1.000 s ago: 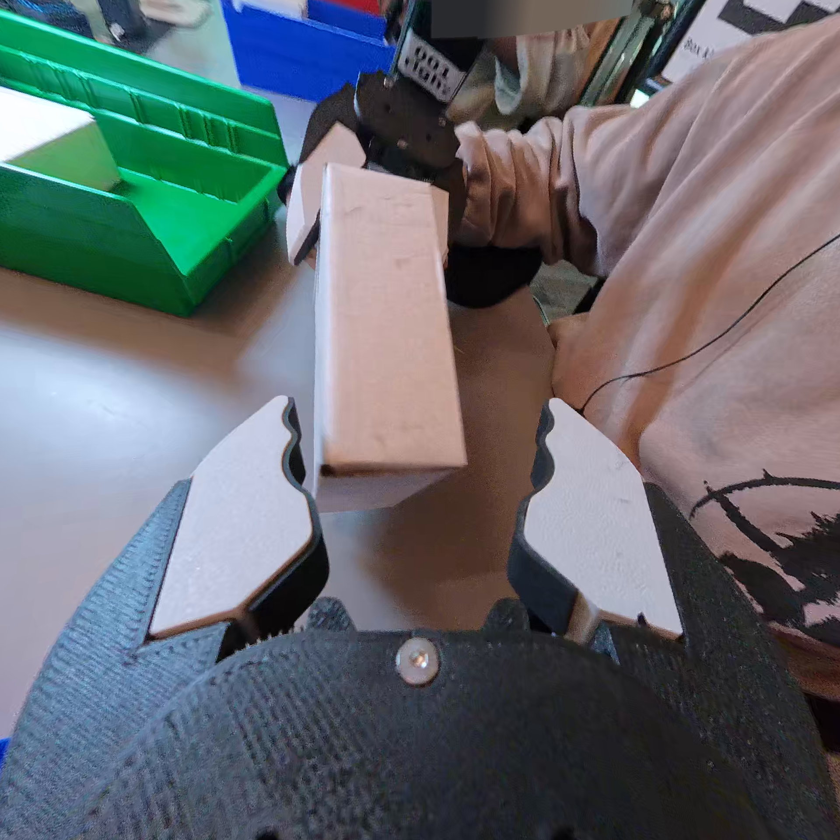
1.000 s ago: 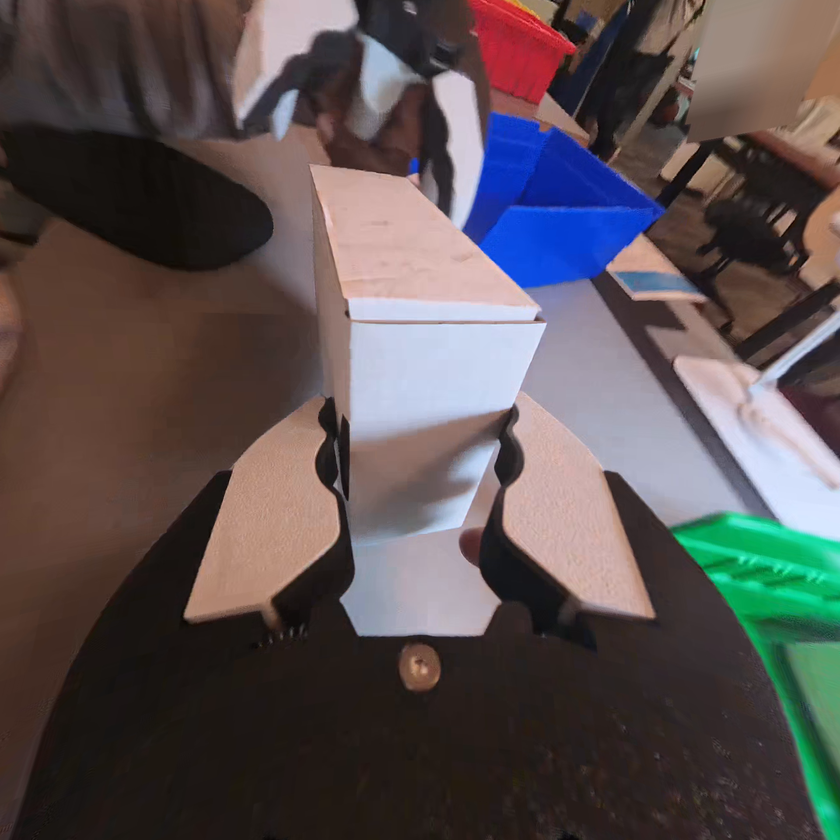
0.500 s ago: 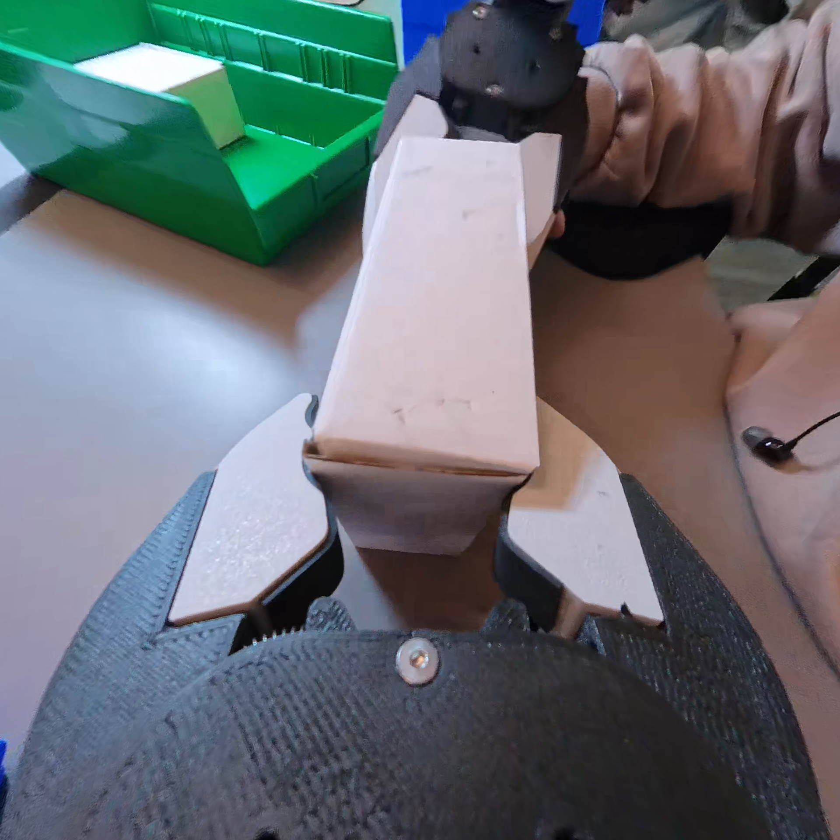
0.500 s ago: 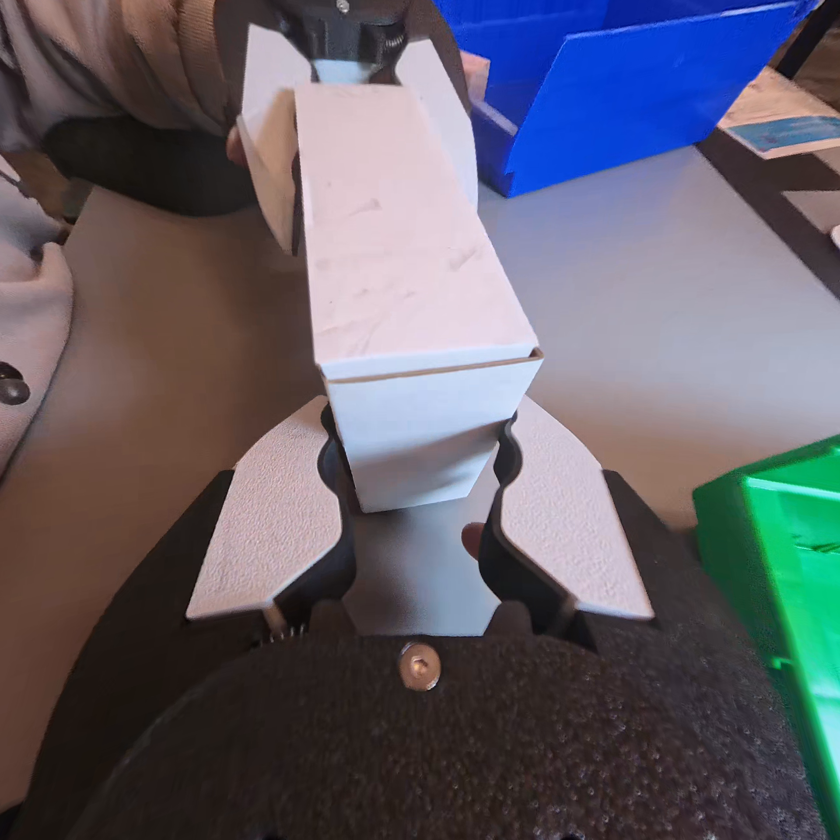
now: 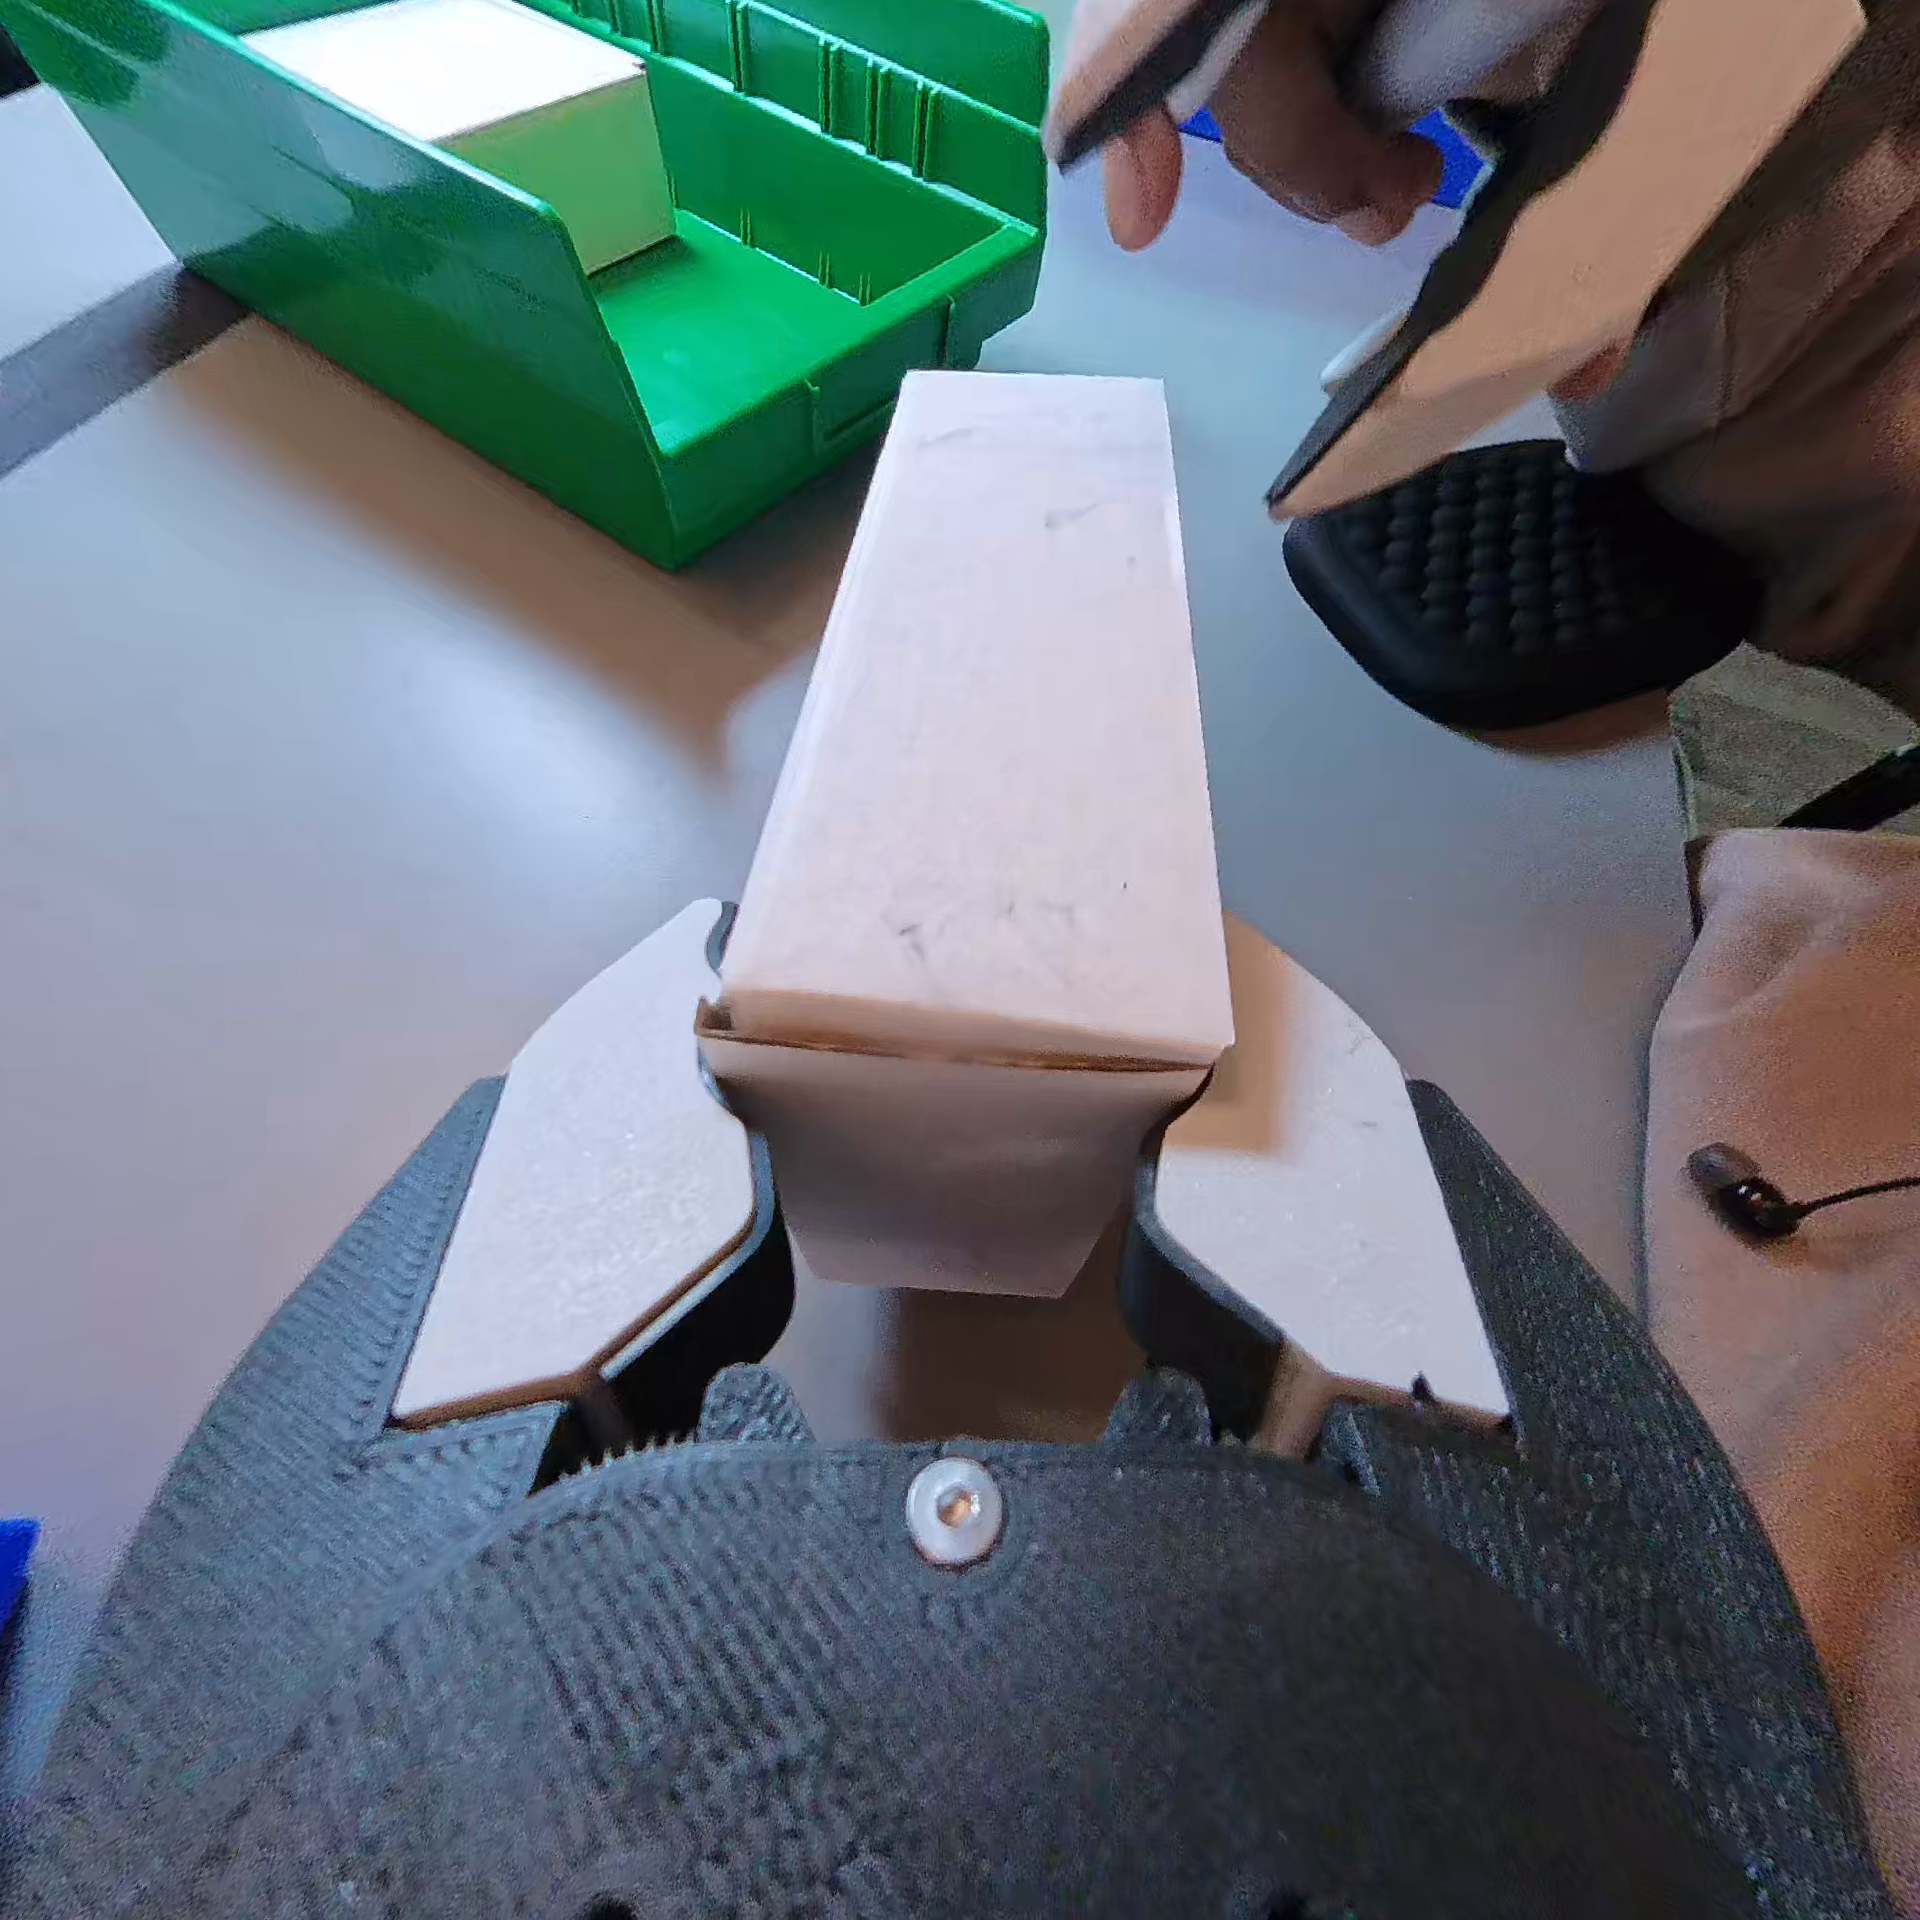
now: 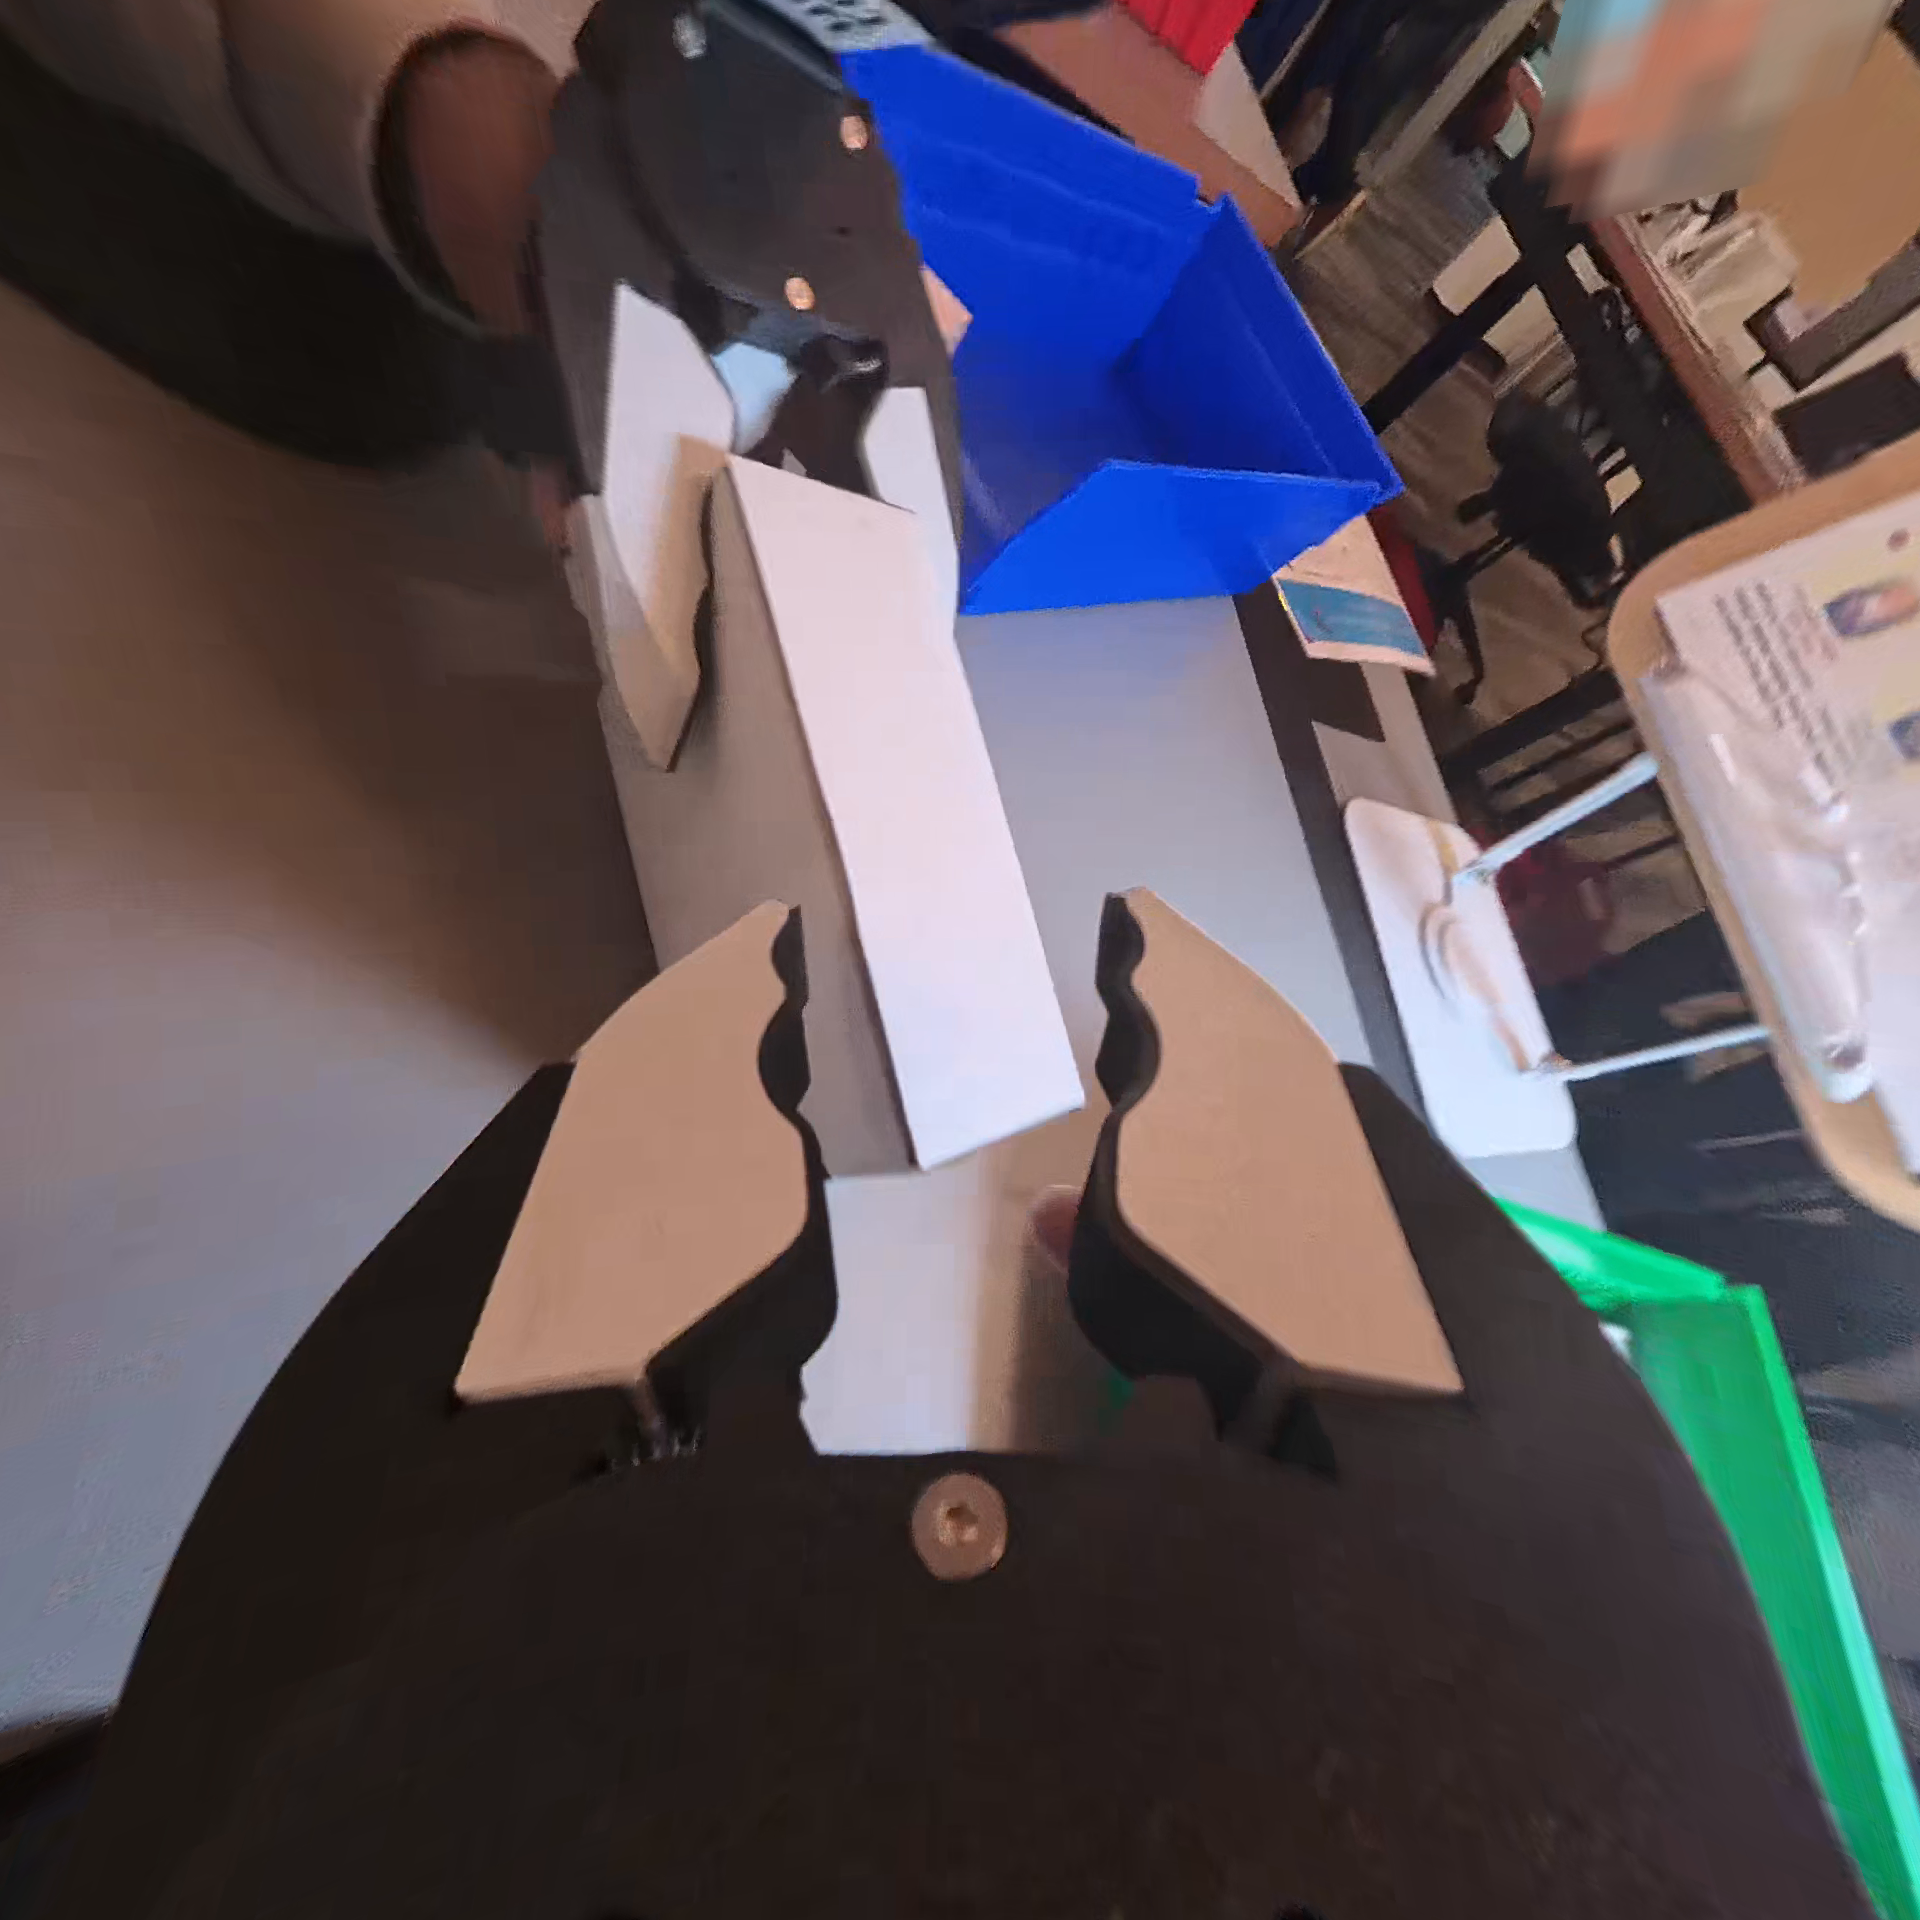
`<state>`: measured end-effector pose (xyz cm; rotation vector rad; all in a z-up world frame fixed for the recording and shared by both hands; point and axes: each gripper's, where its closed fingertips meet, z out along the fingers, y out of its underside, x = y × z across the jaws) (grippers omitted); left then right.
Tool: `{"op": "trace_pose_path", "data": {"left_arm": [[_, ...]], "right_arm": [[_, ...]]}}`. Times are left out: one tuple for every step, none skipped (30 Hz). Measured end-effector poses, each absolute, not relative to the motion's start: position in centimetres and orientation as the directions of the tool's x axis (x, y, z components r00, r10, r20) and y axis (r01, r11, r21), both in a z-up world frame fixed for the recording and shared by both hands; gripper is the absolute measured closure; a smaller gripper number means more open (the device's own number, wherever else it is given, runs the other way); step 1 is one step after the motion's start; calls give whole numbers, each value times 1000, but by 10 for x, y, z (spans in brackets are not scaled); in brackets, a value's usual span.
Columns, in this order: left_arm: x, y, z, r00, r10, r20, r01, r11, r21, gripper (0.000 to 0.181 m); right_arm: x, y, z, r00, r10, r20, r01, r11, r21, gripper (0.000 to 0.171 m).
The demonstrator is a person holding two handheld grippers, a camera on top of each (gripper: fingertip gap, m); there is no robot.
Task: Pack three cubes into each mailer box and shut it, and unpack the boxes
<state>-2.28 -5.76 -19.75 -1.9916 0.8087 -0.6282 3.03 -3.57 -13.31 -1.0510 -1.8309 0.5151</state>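
Note:
A long white mailer box (image 5: 997, 707), lid shut, is held over the grey table. My left gripper (image 5: 971, 935) is shut on its near end, one finger on each side. My right gripper (image 5: 1330, 187) is open and empty, raised above and to the right of the box's far end. In the right wrist view the right gripper (image 6: 954, 914) has its jaws spread wider than the box (image 6: 894, 779), whose end lies between them without touching. The left gripper (image 6: 790, 488) grips the other end. No cubes are visible.
A green bin (image 5: 416, 260) stands at the far left with another white box (image 5: 488, 94) inside; its edge shows in the right wrist view (image 6: 1766, 1507). A blue bin (image 6: 1143, 416) stands beyond the left gripper. The person's sleeve and body are at the right.
My left gripper closed on the box's end. My right gripper then opened, let go of the other end and lifted away. The box has tilted in the left gripper.

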Motion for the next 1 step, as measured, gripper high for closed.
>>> {"op": "trace_pose_path", "data": {"left_arm": [[-20,-58,-197,666,-732,145,-288,-431,-855,103]], "right_arm": [[25,-39,-134,-216,805,552,456,584,-672,123]]}}
